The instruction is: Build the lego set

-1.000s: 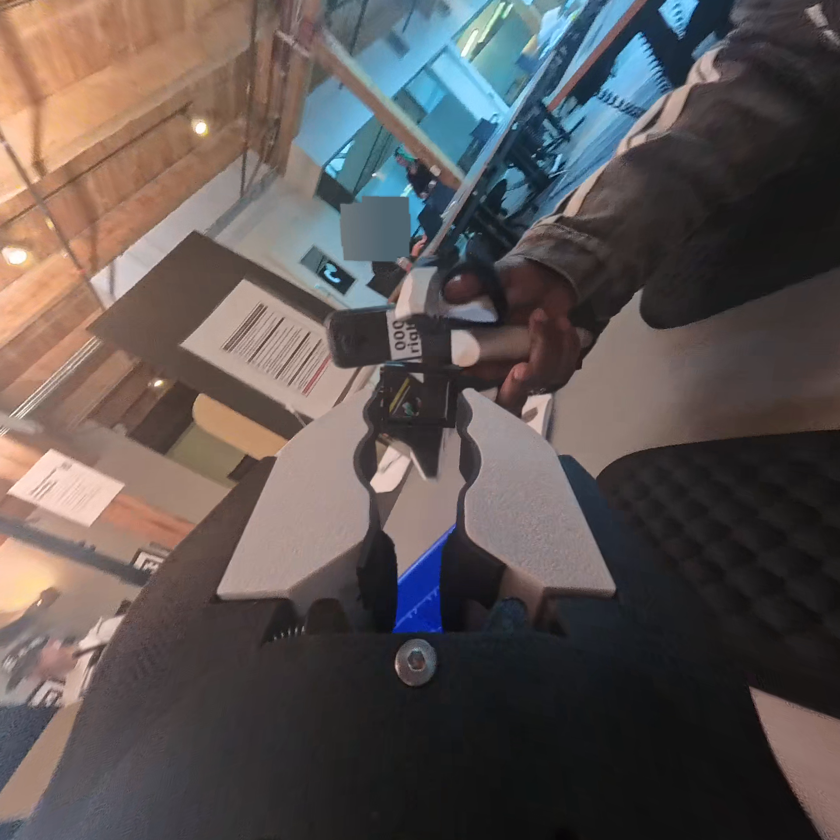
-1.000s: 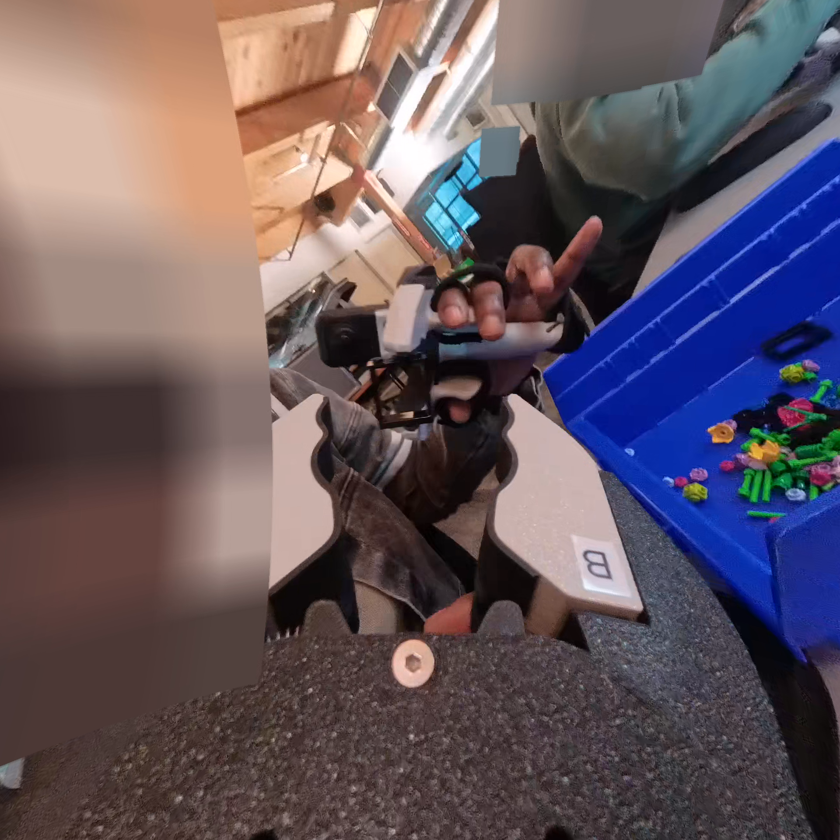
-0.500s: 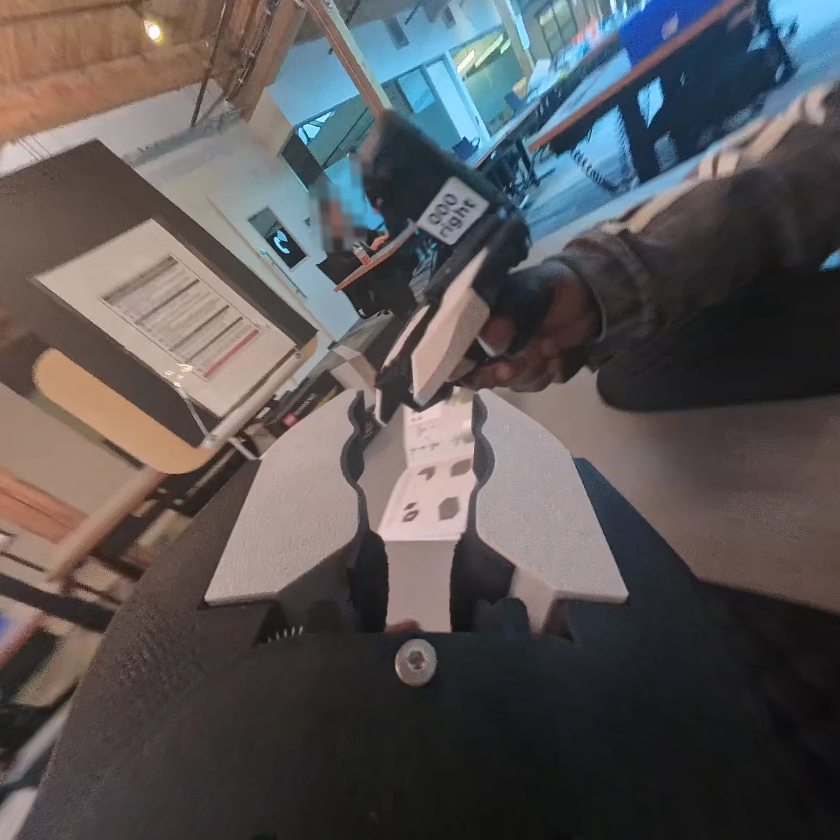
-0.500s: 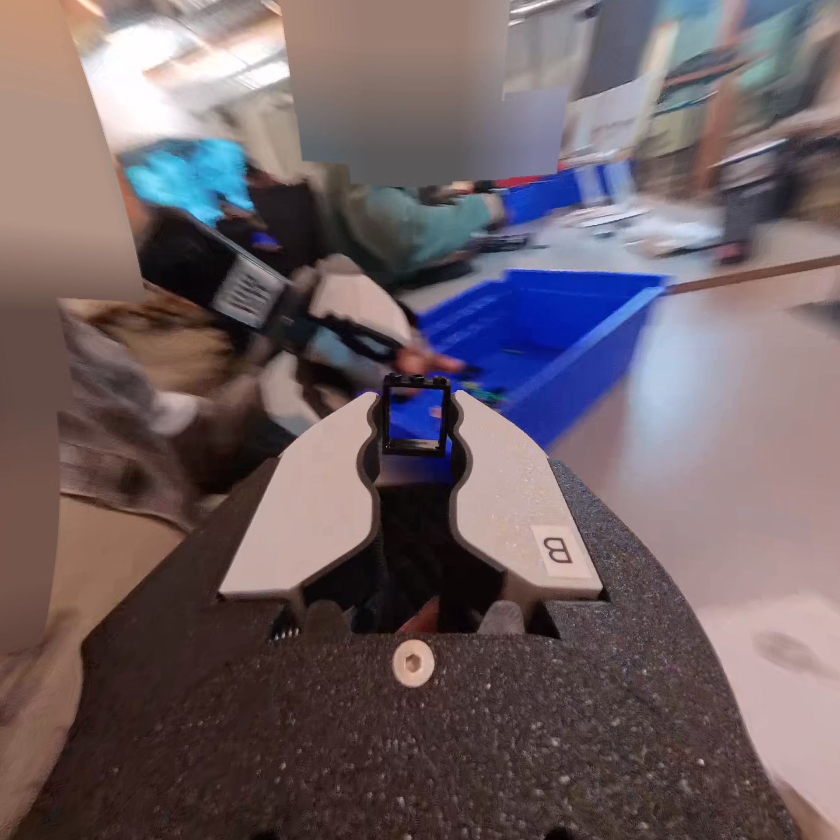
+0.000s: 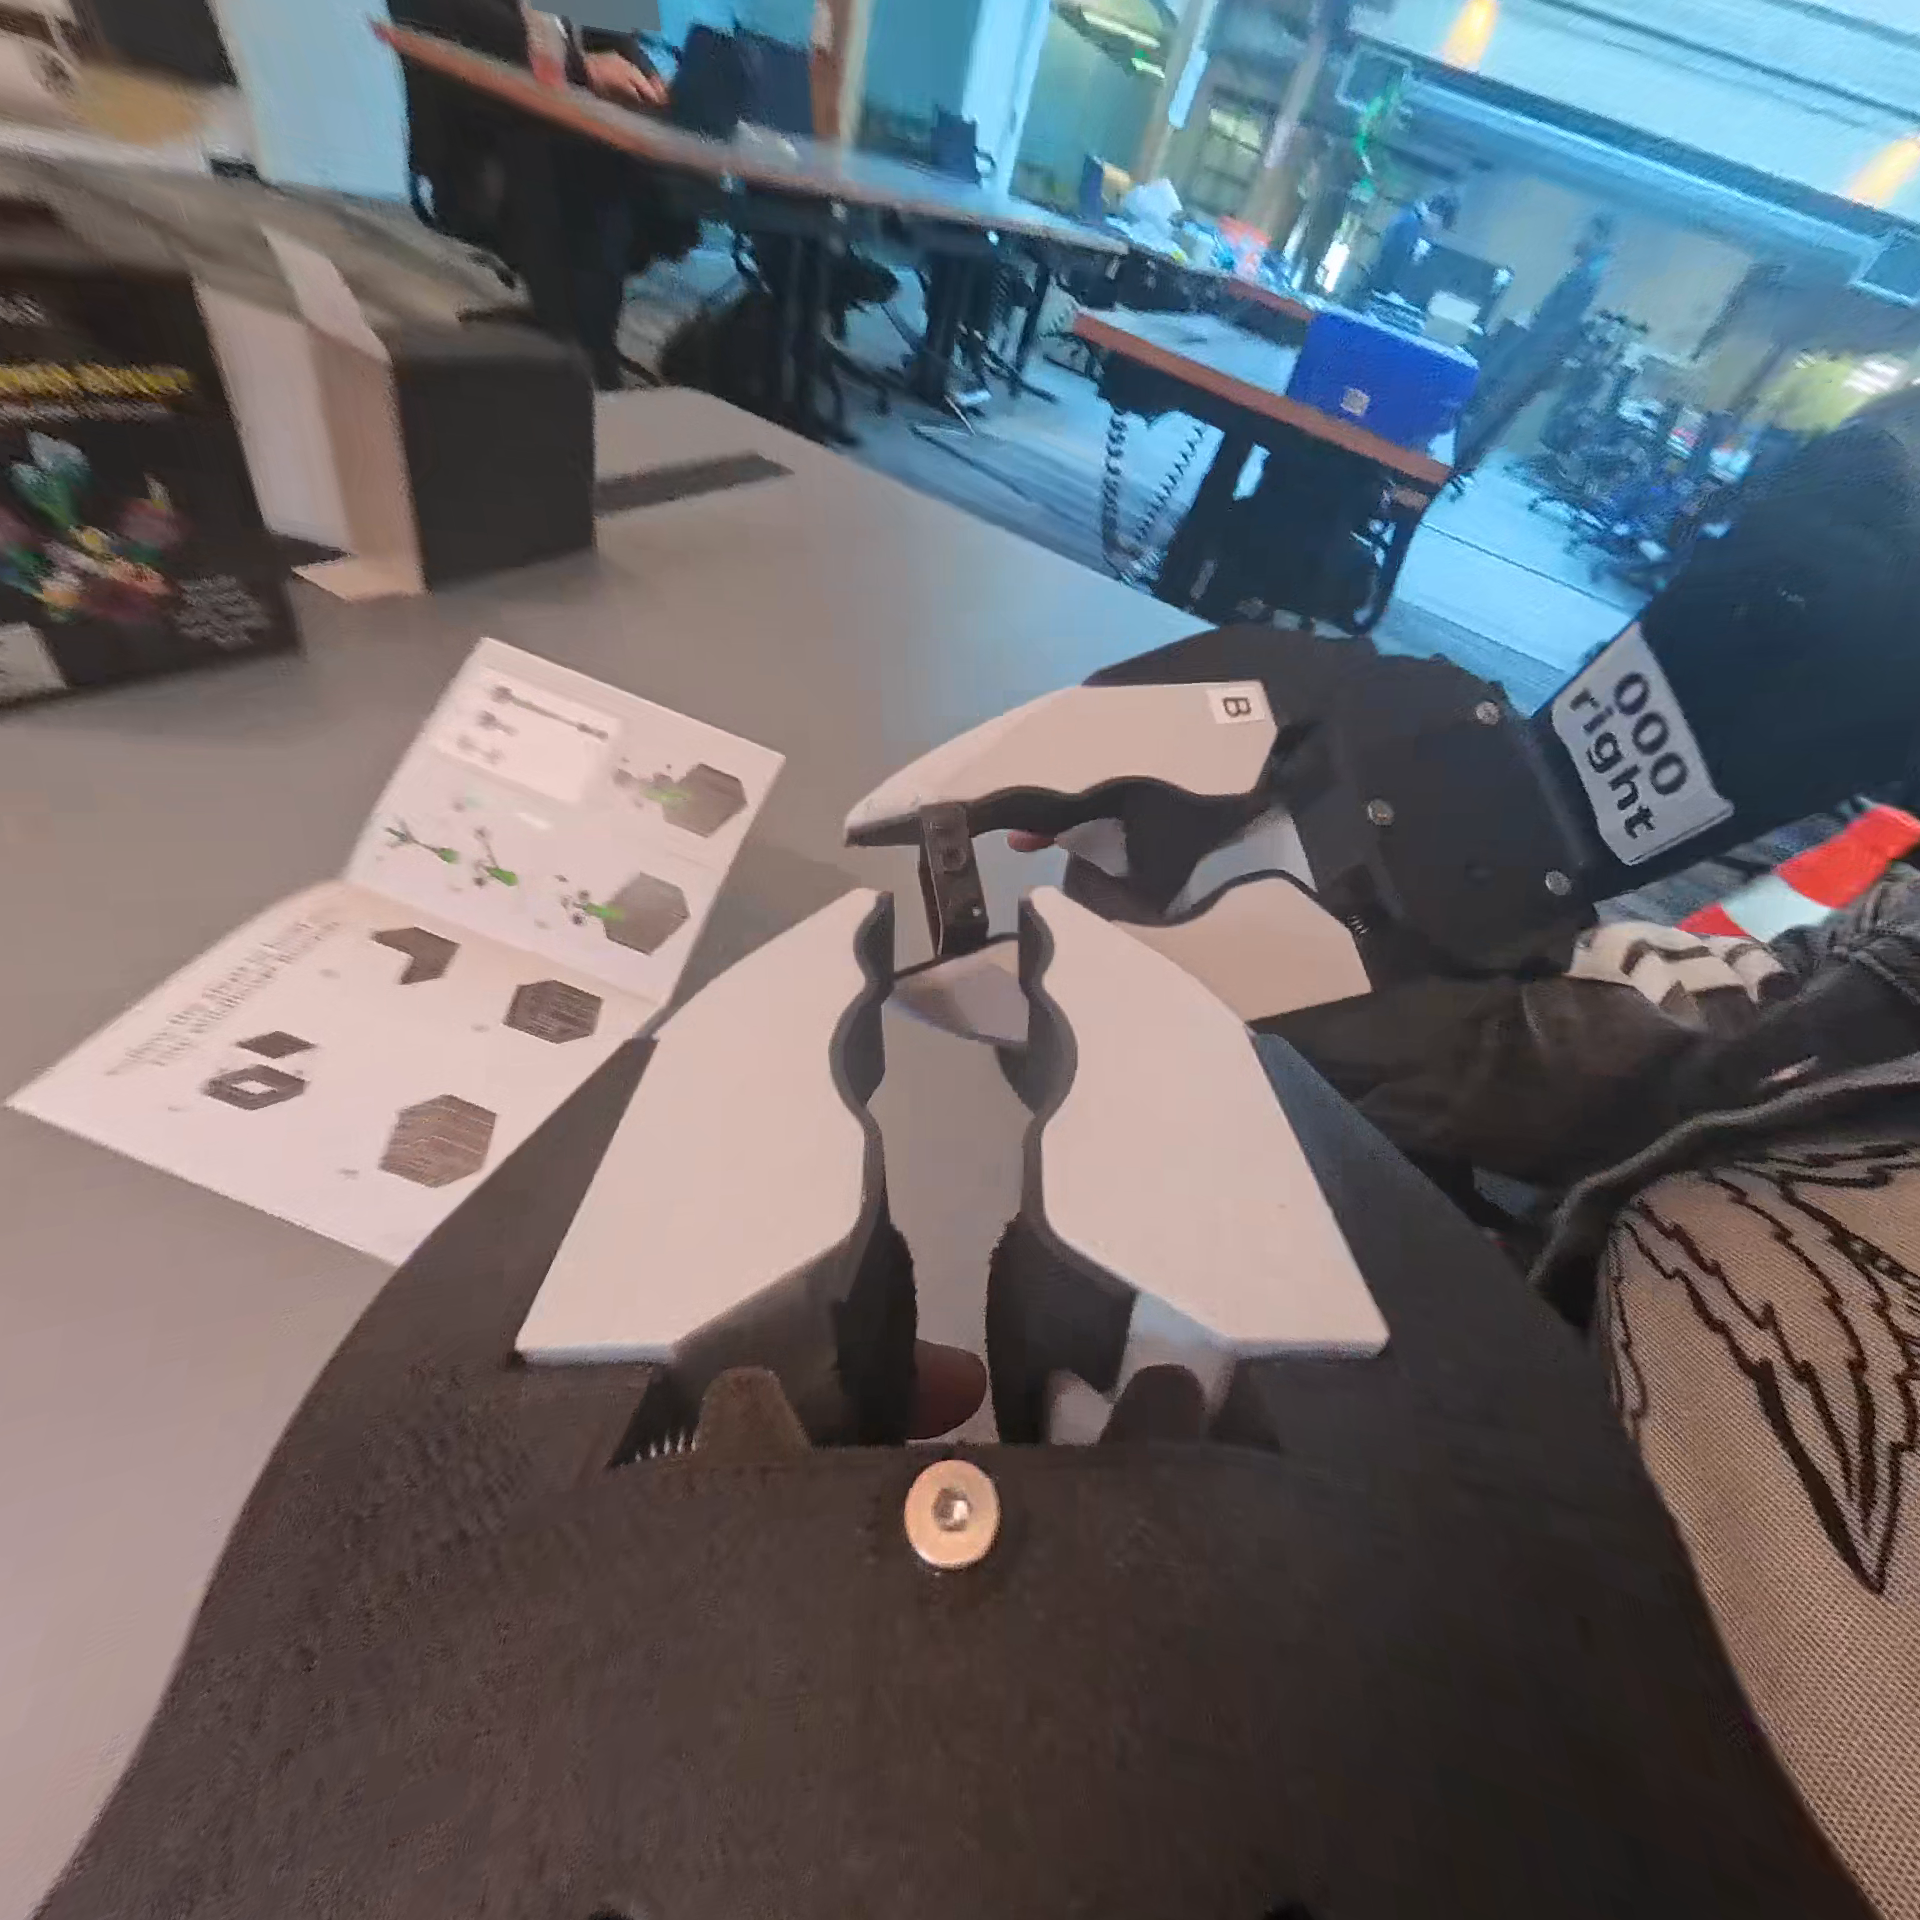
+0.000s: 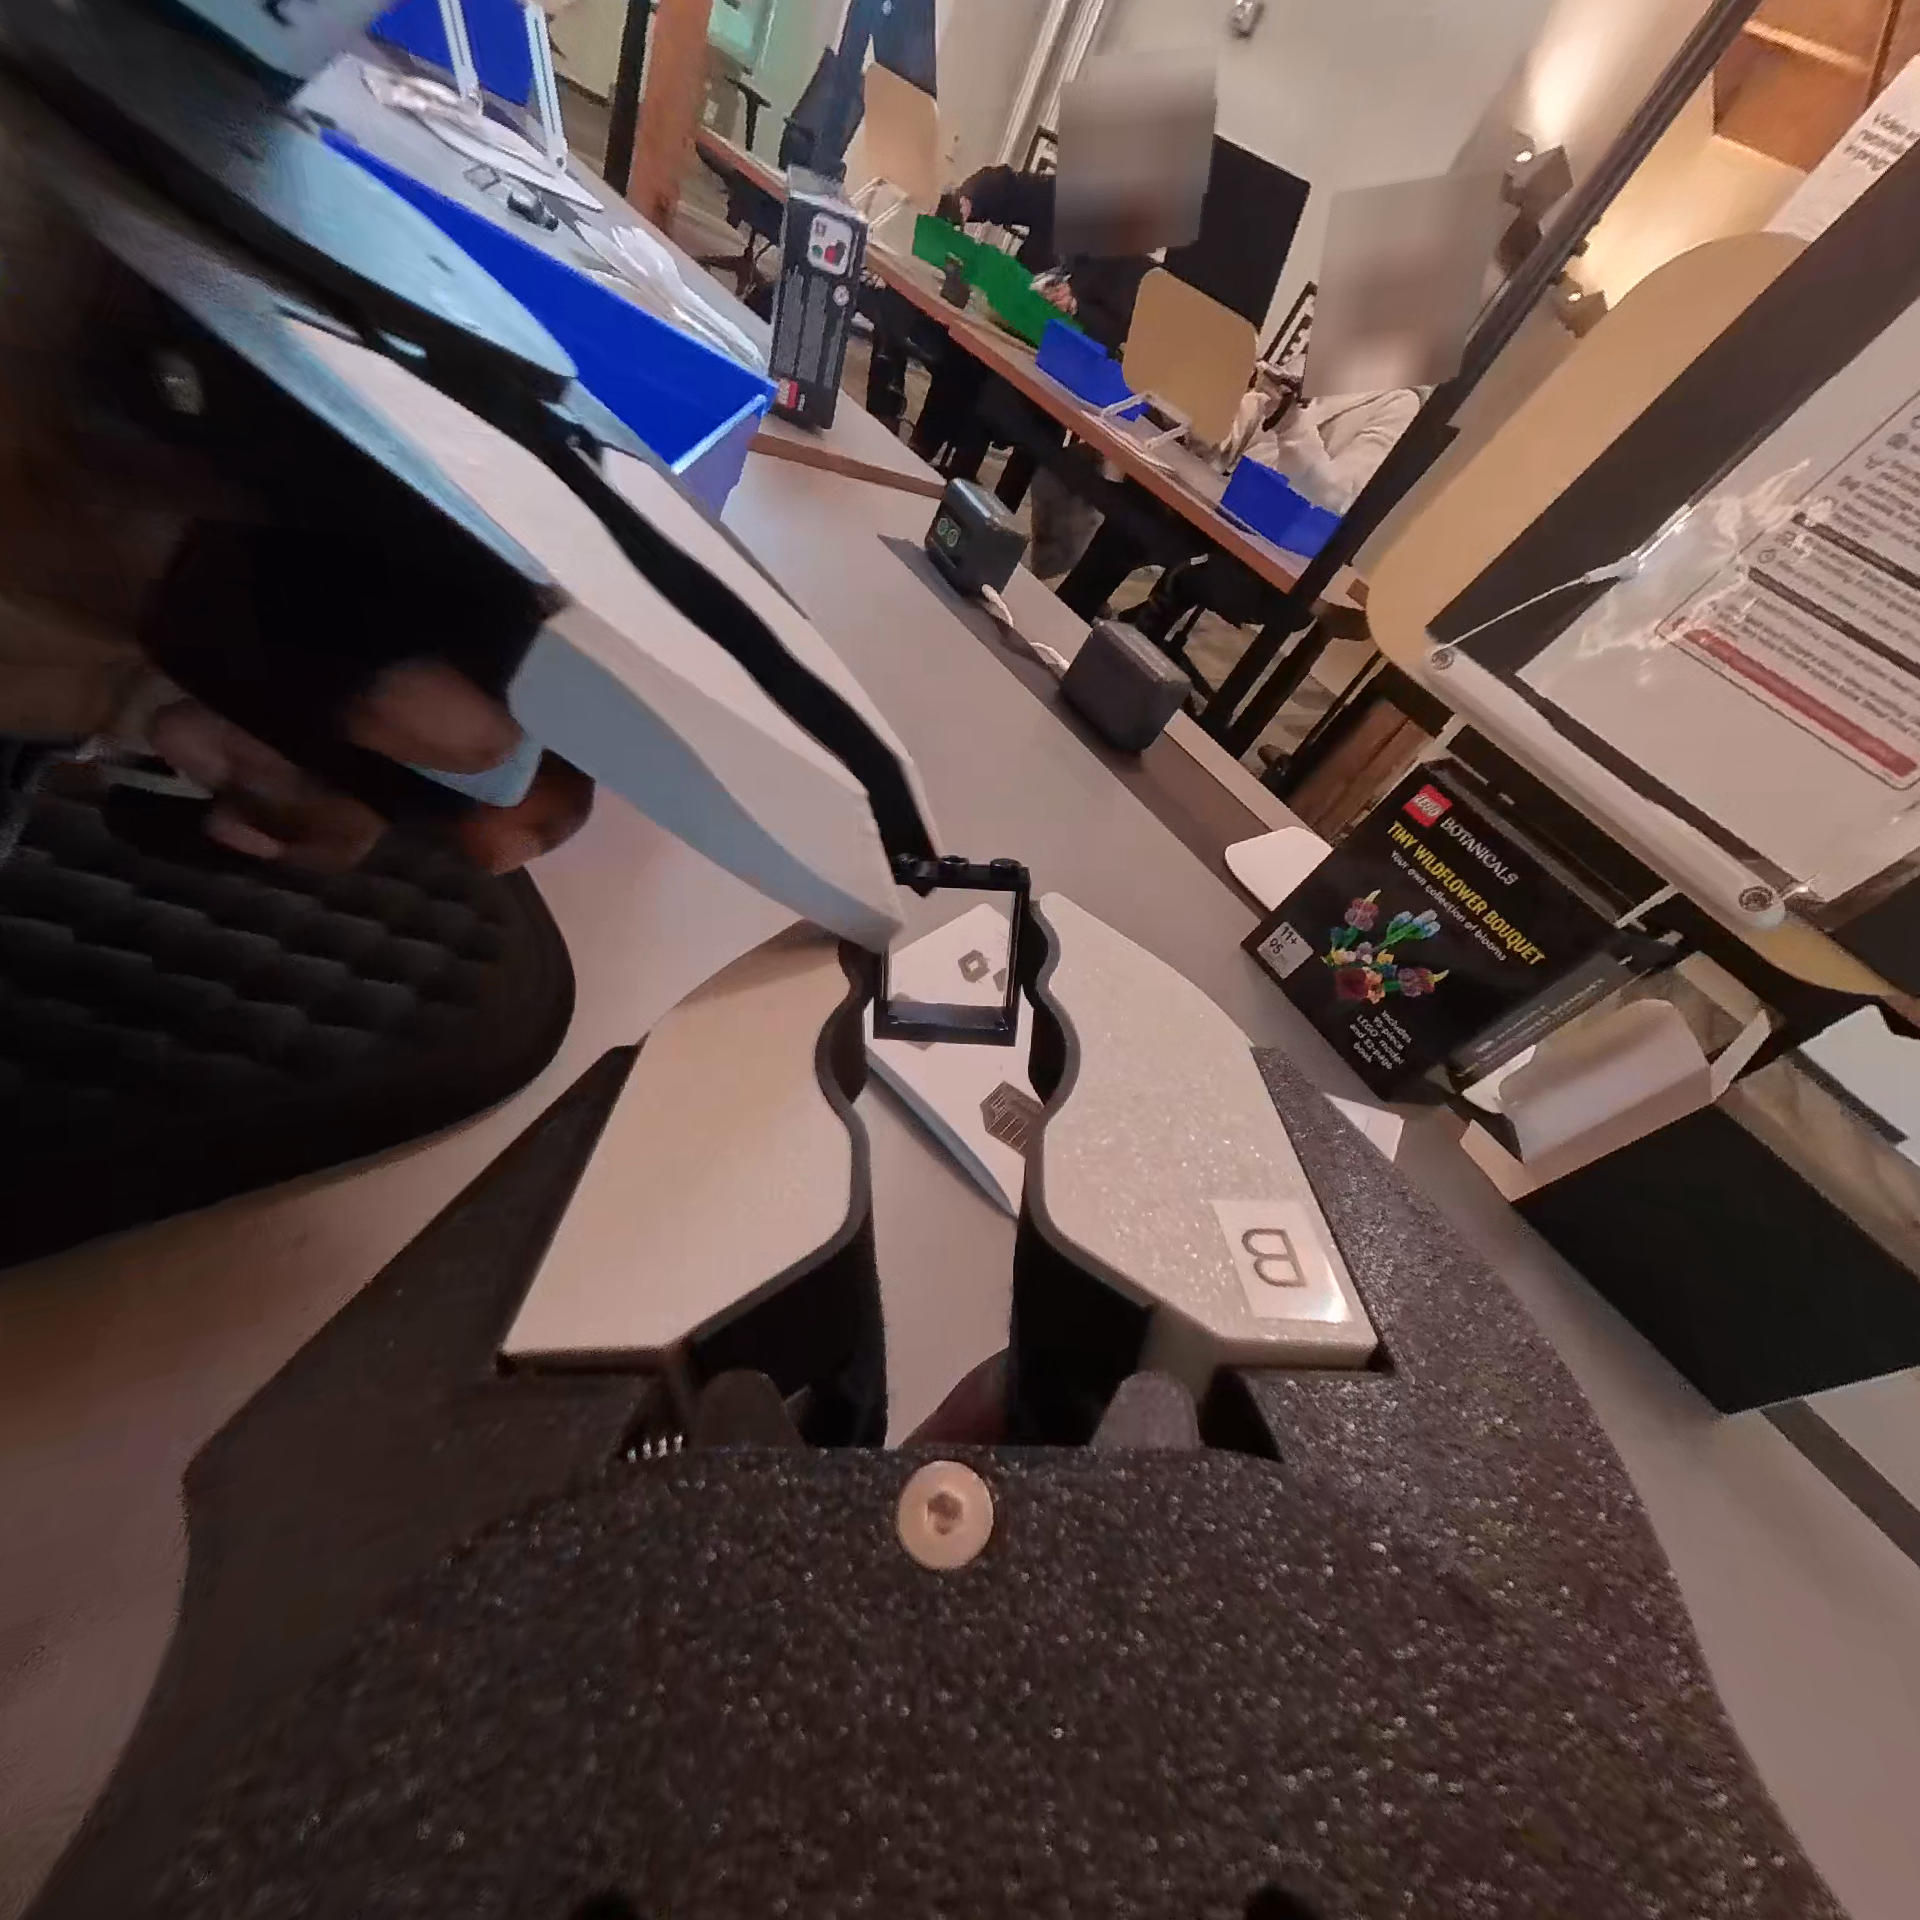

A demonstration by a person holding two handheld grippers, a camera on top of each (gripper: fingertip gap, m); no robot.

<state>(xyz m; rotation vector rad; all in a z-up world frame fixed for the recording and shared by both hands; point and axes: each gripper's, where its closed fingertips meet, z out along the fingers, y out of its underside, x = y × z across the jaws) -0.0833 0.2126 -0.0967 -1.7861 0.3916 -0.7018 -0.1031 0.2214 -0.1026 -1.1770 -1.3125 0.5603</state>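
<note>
both claws (image 6: 951, 961) — black frame piece (image 6: 948, 968) between tips

You are holding two grippers, the left gripper (image 5: 951, 920) and the right gripper (image 6: 951, 951), at 12 o'clock. One black frame piece (image 6: 951, 961) is sitting between them. One instruction booklet (image 5: 416, 935) is lying at 10 o'clock, one black box (image 6: 1423, 935) at 2 o'clock.

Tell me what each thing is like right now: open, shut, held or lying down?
Right gripper: shut on the black frame piece.
Black frame piece: held up above the table, upright.
Left gripper: open, tips on either side of the frame's end.
Instruction booklet: open, lying flat on the table.
Lego box: on the table, end flap open.
</note>
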